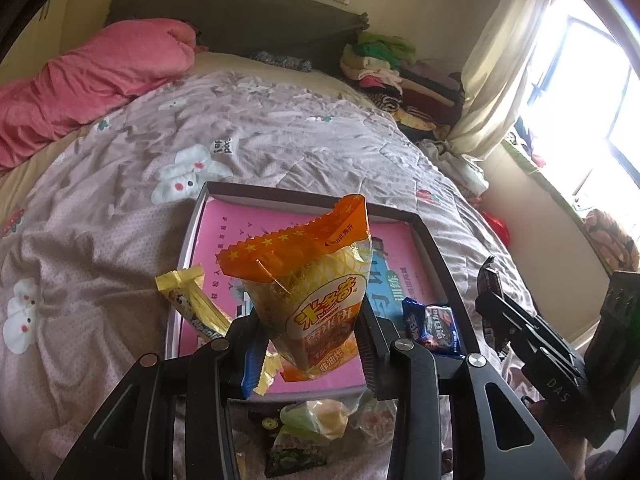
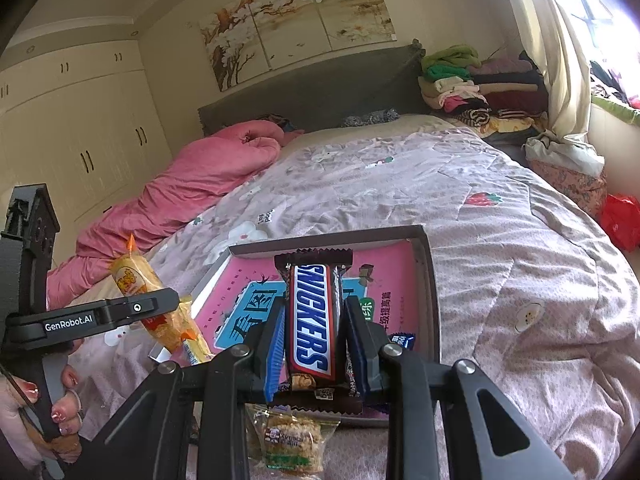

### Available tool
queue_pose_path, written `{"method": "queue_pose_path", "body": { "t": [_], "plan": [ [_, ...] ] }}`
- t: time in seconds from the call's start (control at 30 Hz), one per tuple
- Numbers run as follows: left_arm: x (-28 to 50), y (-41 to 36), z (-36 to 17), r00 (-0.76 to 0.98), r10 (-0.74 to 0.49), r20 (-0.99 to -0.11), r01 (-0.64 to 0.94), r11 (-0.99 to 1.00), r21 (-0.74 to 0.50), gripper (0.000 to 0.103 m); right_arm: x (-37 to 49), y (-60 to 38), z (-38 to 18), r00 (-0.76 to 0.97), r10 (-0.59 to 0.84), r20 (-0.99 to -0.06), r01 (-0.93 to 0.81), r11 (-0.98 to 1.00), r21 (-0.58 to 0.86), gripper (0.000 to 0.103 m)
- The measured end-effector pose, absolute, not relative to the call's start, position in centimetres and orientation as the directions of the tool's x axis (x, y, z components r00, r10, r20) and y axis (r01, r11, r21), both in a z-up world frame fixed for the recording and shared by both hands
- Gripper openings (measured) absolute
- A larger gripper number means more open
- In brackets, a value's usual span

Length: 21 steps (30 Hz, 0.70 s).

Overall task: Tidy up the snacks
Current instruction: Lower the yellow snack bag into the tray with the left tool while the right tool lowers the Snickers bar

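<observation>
My left gripper (image 1: 310, 344) is shut on an orange and yellow snack packet (image 1: 316, 280), held upright above the shallow box (image 1: 432, 240) with a pink printed bottom on the bed. In the right wrist view my right gripper (image 2: 314, 344) is shut on a Snickers bar (image 2: 314, 316), also over the box (image 2: 426, 264). The left gripper (image 2: 160, 304) with its orange packet (image 2: 160, 312) shows at the left there. A gold wrapped bar (image 1: 196, 300) leans on the box's left wall. Blue cookie packets (image 1: 434, 328) lie in its near right corner.
Several loose snacks (image 1: 316, 420) lie on the quilt in front of the box, among them an oat bar (image 2: 290, 440). A pink blanket (image 1: 92, 76) sits at the bed's far left and folded clothes (image 1: 404, 80) at the far right. A person's hand (image 2: 60, 412) holds the left gripper.
</observation>
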State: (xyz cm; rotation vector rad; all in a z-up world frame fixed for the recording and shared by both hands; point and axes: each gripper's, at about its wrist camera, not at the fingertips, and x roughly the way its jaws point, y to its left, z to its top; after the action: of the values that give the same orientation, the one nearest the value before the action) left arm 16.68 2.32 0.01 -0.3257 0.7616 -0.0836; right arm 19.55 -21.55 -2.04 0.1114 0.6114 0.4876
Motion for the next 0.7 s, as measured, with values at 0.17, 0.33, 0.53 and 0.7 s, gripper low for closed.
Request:
{"method": "queue_pose_path", "body": {
  "t": [0.17,0.33,0.53,0.7],
  "plan": [
    [17.3,2.0,-0.2,0.717,-0.193,-0.669,-0.036,0.949,-0.312,0.041,19.9,-21.7,-2.1,0.714,0.465,-0.524,-0.400,0.884,0.241,0.029],
    [18.1,1.7,-0.8,0.708,-0.186,-0.681,-0.044,0.951,-0.306,0.041,20.5,-22.1,-2.1,0.715,0.462,-0.525,-0.389,0.886,0.251,0.029],
    [19.5,1.4,-1.7,0.685,-0.211,-0.697,-0.036,0.946,-0.322,0.041,21.2,-22.4,-2.3,0.715,0.455,-0.530,-0.379,0.890,0.252,0.029],
    [20.3,0.6,-2.7,0.653,-0.244,-0.717,-0.005,0.945,-0.326,0.041,22.0,-22.6,-2.8,0.705,0.454,-0.545,-0.368,0.891,0.266,0.029]
  ]
}}
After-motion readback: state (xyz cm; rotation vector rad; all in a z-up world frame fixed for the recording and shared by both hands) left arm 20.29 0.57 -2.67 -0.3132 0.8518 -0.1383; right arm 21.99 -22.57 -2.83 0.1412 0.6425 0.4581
